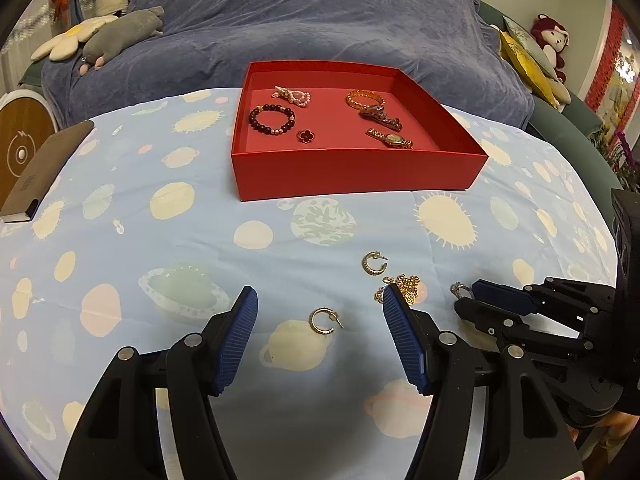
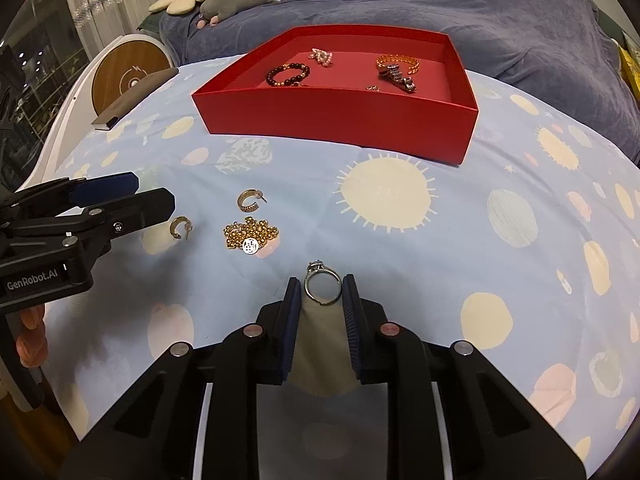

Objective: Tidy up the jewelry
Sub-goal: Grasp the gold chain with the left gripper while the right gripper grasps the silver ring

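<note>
A red box (image 1: 352,172) (image 2: 340,120) at the back of the table holds several pieces: bead bracelet (image 1: 272,120), pearl piece (image 1: 292,96), gold bangle (image 1: 365,100), watch (image 1: 390,139). On the cloth lie two gold hoop earrings (image 1: 325,321) (image 1: 374,264), a gold chain necklace (image 1: 404,286) (image 2: 250,234) and a silver ring (image 2: 322,283). My left gripper (image 1: 318,308) is open around the near earring, low over the cloth. My right gripper (image 2: 321,292) is closed on the silver ring, its pads touching both sides of the band.
A dark notebook (image 1: 44,168) lies at the table's left edge. A blue-covered sofa (image 1: 320,20) with plush toys stands behind the table. A round wooden device (image 2: 128,72) is beside the table on the left.
</note>
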A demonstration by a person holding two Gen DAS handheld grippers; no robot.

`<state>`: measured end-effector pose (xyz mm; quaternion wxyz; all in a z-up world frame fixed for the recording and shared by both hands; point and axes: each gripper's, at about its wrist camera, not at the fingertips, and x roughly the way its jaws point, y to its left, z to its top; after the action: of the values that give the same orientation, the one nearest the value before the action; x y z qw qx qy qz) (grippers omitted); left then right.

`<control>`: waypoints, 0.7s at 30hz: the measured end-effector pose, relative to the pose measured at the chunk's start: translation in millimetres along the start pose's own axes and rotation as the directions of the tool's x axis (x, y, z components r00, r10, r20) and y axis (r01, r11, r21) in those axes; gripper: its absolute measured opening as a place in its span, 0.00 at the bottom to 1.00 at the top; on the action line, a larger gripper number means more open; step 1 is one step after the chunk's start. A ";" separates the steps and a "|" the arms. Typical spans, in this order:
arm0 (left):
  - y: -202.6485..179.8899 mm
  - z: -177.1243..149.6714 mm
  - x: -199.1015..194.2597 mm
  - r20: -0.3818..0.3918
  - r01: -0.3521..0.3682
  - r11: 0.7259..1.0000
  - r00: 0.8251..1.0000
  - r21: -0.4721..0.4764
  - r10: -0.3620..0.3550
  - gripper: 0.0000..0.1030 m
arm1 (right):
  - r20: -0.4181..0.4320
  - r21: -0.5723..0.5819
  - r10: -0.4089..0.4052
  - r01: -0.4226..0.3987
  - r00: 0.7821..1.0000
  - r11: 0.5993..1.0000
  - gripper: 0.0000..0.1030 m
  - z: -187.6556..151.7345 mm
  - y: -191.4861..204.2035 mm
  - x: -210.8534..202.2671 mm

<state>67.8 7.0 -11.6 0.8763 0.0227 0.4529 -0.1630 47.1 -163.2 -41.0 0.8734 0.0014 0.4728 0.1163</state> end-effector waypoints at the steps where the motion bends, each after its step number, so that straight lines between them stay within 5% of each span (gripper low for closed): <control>1: -1.6 0.0 0.2 -0.001 0.003 1.000 1.000 0.002 -0.003 0.61 | -0.001 0.005 0.001 -0.001 1.000 1.000 0.18 0.0 -0.9 -0.1; 17: -44.9 -2.7 29.9 -0.048 0.048 0.996 0.998 0.077 -0.045 0.60 | 0.013 0.084 -0.008 0.007 1.000 0.996 0.18 -5.7 -27.4 -23.0; 21: -52.4 -3.3 37.6 -0.054 0.039 0.995 0.998 0.092 -0.034 0.48 | 0.011 0.085 -0.008 0.007 1.000 0.996 0.18 -7.4 -29.0 -24.3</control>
<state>69.3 -51.9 -38.0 0.8590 0.0592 0.4678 -0.1993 34.1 -197.2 -28.3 0.8757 0.0373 0.4724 0.0930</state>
